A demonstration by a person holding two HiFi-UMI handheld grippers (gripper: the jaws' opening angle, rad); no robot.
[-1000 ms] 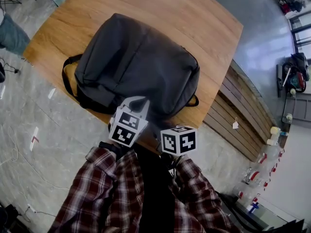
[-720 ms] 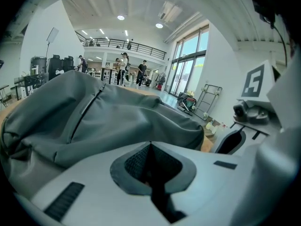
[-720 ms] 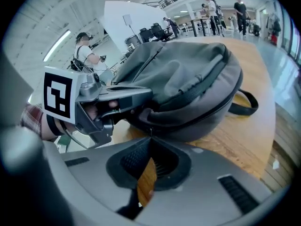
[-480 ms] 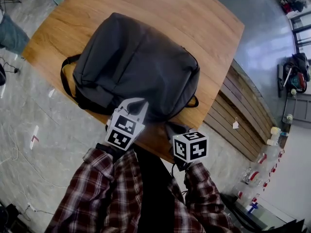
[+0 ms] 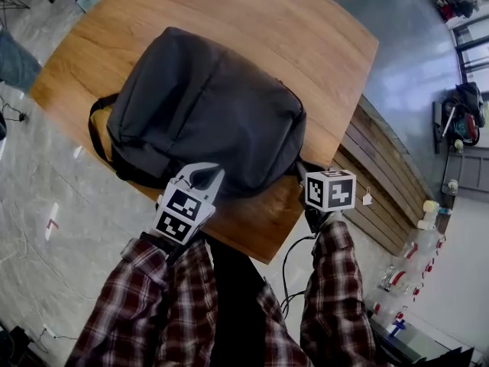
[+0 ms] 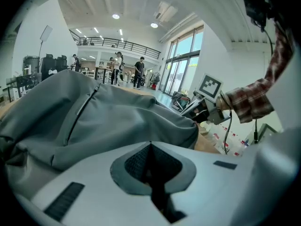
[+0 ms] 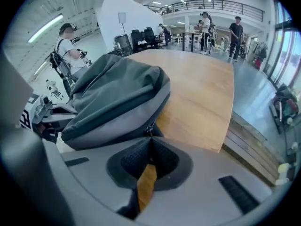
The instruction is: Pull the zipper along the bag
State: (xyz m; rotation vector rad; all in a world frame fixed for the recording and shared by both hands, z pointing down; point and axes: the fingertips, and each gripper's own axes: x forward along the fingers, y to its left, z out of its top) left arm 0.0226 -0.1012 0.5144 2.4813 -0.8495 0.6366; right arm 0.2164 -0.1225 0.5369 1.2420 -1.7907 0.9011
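A dark grey backpack [image 5: 206,113] lies flat on the round wooden table [image 5: 306,44]. My left gripper [image 5: 205,176] is shut, its tips against the bag's near edge. The left gripper view [image 6: 150,147] shows the grey fabric [image 6: 94,112] bulging just beyond the closed pads, with none visibly pinched. My right gripper [image 5: 309,176] sits at the bag's near right corner. In the right gripper view it [image 7: 150,142] is shut, and a small metal zipper pull [image 7: 149,130] hangs just past its tips on the bag's grey side [image 7: 117,98]. Wood shows through the slit between the jaws.
A strap loop [image 5: 95,128] sticks out at the bag's left end. Wooden slatted steps [image 5: 382,182] run beside the table's right edge. A black cable [image 5: 289,270] hangs below my right arm. Several people stand far off in the hall [image 7: 235,29].
My right gripper has swung from in front of my body out to the right, up to the bag's near right corner. The left gripper has stayed at the bag's near edge.
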